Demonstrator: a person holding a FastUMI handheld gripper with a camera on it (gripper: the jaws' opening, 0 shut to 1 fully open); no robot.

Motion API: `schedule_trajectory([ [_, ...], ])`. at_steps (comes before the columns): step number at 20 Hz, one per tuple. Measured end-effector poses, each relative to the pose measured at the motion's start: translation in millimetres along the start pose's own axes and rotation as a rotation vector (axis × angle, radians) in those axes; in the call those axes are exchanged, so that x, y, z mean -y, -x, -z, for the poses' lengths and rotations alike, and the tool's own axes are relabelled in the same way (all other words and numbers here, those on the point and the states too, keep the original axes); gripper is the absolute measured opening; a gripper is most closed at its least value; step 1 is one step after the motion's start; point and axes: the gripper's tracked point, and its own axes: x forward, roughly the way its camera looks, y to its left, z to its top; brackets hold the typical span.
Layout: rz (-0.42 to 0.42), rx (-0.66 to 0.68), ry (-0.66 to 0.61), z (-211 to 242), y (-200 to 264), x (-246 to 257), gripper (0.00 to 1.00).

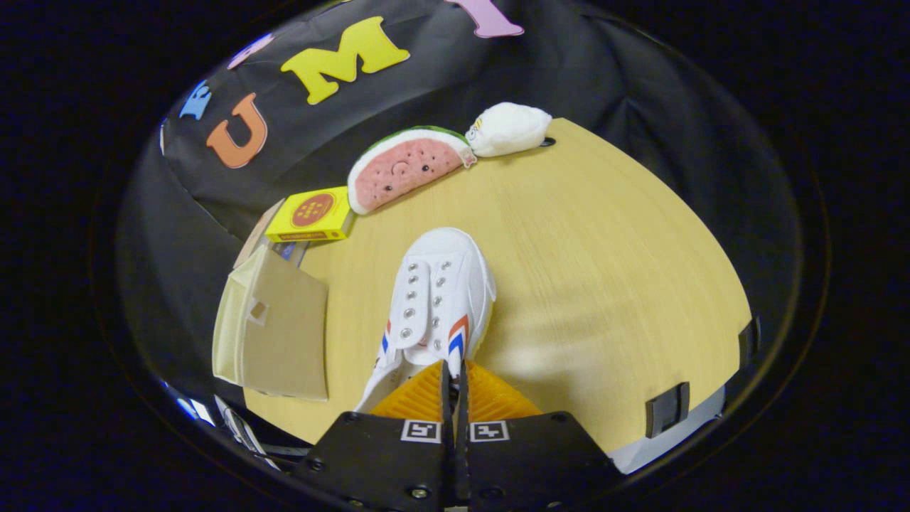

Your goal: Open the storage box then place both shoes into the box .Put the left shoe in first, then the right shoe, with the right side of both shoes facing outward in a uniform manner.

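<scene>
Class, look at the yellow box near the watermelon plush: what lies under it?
The yellow box rests on a darker flat item, only its edge showing; the rest is covered. Gripper jaws are closed on the white shoe.

1. The worktop [604,270] is a pale, yellowish wood-grain surface.
2. A white shoe [437,302] with red and blue stripes lies on it, toe pointing toward the far edge.
3. To the shoe's left stands a beige storage box [274,334], with its flap raised.
4. Beyond the box lies a flat yellow box [311,215].
5. At the far edge rest a watermelon-slice plush [405,167] and, touching its right end, a white plush [508,128].
6. Two dark clips [667,409] sit on the worktop's near right rim.
</scene>
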Motion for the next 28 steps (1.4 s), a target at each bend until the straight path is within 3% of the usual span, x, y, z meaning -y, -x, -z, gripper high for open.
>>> schedule_trajectory([
  [5,-0.032,0.061,0.026,-4.6,38.6,-39.4,0.0],
  [11,-0.057,0.16,0.11,-1.4,78.0,-122.3,0.0],
  [20,-0.155,0.163,0.194,18.6,42.6,-257.4,0.0],
  [28,-0.142,0.197,0.209,27.3,-11.0,-304.9,0.0],
])
